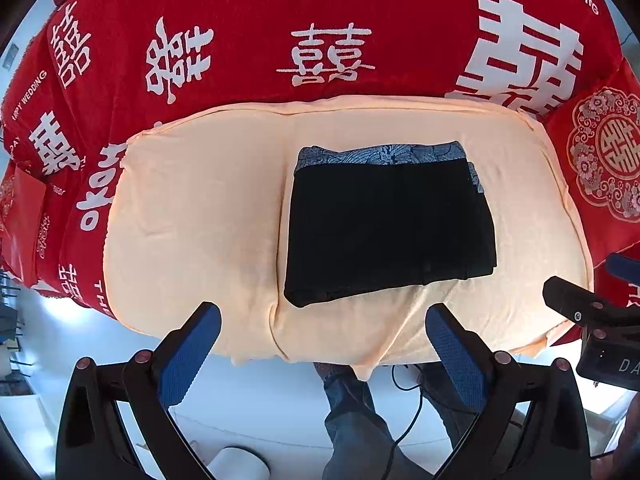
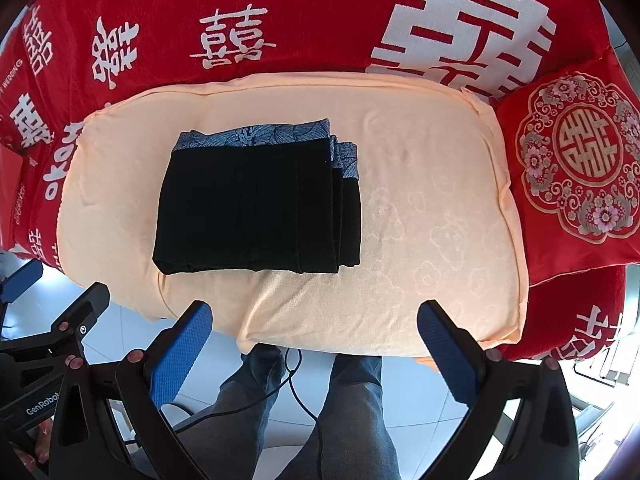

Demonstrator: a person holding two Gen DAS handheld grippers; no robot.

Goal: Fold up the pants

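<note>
A red cover (image 1: 280, 12) printed with white double-happiness characters, "THE B…" and "WEDDING", spreads behind everything. On it lies a peach cushion (image 2: 432, 216) with a faint cloud pattern, beside a red pillow (image 2: 576, 160) with a floral medallion. The pants (image 1: 390, 224), black with a blue patterned band along the far edge, lie folded into a flat rectangle on the cushion. The left gripper (image 1: 322, 334) and right gripper (image 2: 314, 330) hover at the near edge, jaws wide apart, empty. "GenRobot" reads on the left gripper's body.
</note>
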